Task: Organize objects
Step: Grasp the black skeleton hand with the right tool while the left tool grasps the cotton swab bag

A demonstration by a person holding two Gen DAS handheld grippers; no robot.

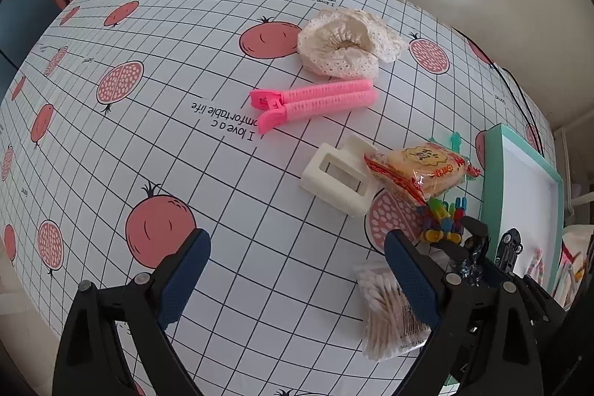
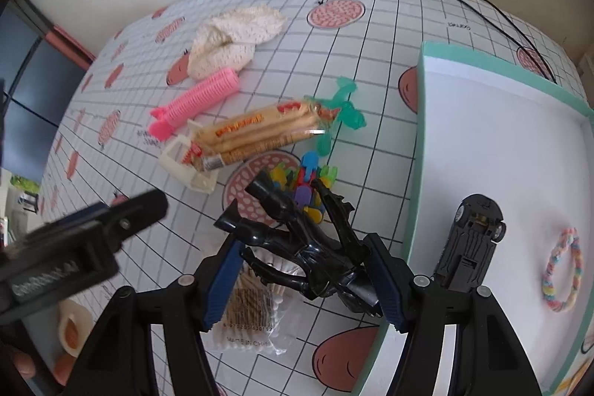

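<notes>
While the right gripper [image 2: 302,279] sits low centre in the right wrist view, its fingers are clamped on a black toy figure [image 2: 315,247], the body squeezed between the pads, legs poking toward the upper left. Figure hangs over a cotton swab pack [image 2: 248,307] on the desk [image 2: 371,36], just left of the teal box [image 2: 419,136]. Left gripper [image 1: 297,281] fingers spread wide, nothing between them.

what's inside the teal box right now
In the teal box: a black toy car lying tipped, underside showing, and a pastel braided loop. The near corner is hidden behind the right gripper.
</notes>
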